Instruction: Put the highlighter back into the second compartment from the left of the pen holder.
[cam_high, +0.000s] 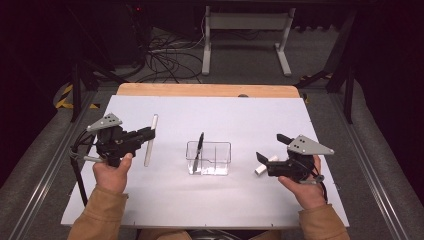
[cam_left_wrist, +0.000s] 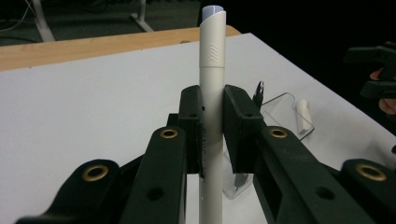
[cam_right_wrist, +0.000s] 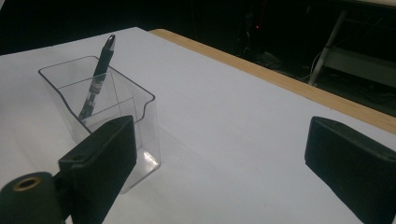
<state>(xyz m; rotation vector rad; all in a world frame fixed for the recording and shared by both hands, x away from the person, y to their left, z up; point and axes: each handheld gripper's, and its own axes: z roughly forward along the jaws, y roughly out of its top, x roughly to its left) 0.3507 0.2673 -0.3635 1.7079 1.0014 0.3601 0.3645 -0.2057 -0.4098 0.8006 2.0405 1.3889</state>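
Note:
My left gripper (cam_high: 149, 135) is shut on a white marker (cam_high: 152, 124) at the left of the white table; the marker stands crosswise between the jaws. In the left gripper view the pads clamp the marker (cam_left_wrist: 212, 42) near its middle, capped end up. A clear plastic box (cam_high: 220, 144) with dividers stands mid-table, and a black pen (cam_high: 200, 142) leans in its left compartment. My right gripper (cam_high: 270, 147) hovers open to the right of the box, nothing between its jaws (cam_right_wrist: 224, 140). A short white cap (cam_high: 263, 166) lies on the table beside its near jaw.
The white sheet (cam_high: 225, 110) covers the table, with a wooden strip (cam_high: 210, 90) along the far edge. Behind the table are a metal frame (cam_high: 245, 30) and loose cables (cam_high: 165, 60) on the floor. Dark stands flank both sides.

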